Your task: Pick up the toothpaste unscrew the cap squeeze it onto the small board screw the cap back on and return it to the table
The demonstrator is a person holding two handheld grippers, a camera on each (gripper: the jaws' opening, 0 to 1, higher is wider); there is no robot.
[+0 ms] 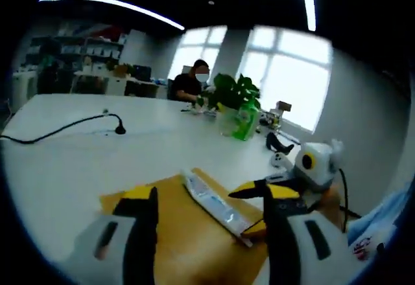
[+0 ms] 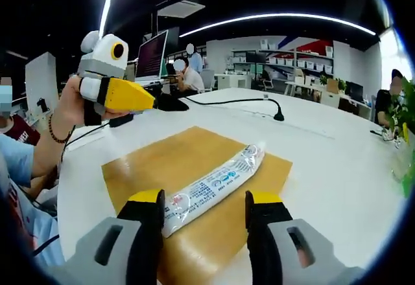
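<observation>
The board [image 2: 194, 181] lies flat on the tabletop [image 2: 324, 142], at lower centre of the right gripper view. The toothpaste tube [image 2: 214, 188] lies on the board, running diagonally from lower left to upper right. The right gripper [image 2: 204, 223] sits at the bottom edge, one of its fingers [image 2: 150, 215] on each side of the tube's near end. The left gripper [image 2: 123, 94] is at upper left, above the tabletop. A cable [image 2: 233, 101] lies on the tabletop behind the board. In the left gripper view, a plant [image 1: 235, 94] stands beyond the board, right of centre.

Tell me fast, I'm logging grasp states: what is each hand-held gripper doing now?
Left hand-held gripper: open, holding nothing.
Right hand-held gripper: open, jaws either side of the toothpaste, not gripping it.
</observation>
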